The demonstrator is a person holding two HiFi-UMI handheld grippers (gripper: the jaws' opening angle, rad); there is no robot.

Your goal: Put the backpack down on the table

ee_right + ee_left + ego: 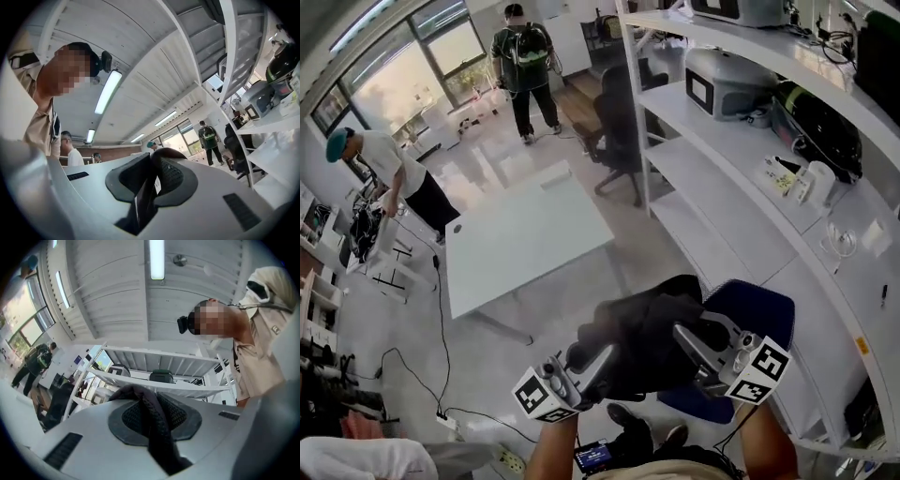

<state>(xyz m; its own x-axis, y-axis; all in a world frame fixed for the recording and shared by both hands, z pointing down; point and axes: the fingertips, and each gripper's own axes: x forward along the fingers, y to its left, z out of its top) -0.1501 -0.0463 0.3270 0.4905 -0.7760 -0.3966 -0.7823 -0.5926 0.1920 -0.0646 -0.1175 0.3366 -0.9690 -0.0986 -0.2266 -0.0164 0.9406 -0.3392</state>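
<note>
In the head view a black backpack [645, 339] hangs in the air between my two grippers, above a blue chair [757, 307]. My left gripper [592, 364] holds its left side and my right gripper [686, 339] its right side. The left gripper view shows a black woven strap [157, 425] pinched between the pads of the left gripper [149, 397]. In the right gripper view, black fabric with a small white label [146, 190] is clamped in the right gripper [154, 157]. The white table [525, 239] stands ahead and to the left, apart from the backpack.
White shelving [741, 187] with machines and bottles runs along the right. A black office chair [617, 131] stands beyond the table. One person [394, 178] bends at the left and another [525, 66] stands far back. Cables and a power strip [450, 424] lie on the floor.
</note>
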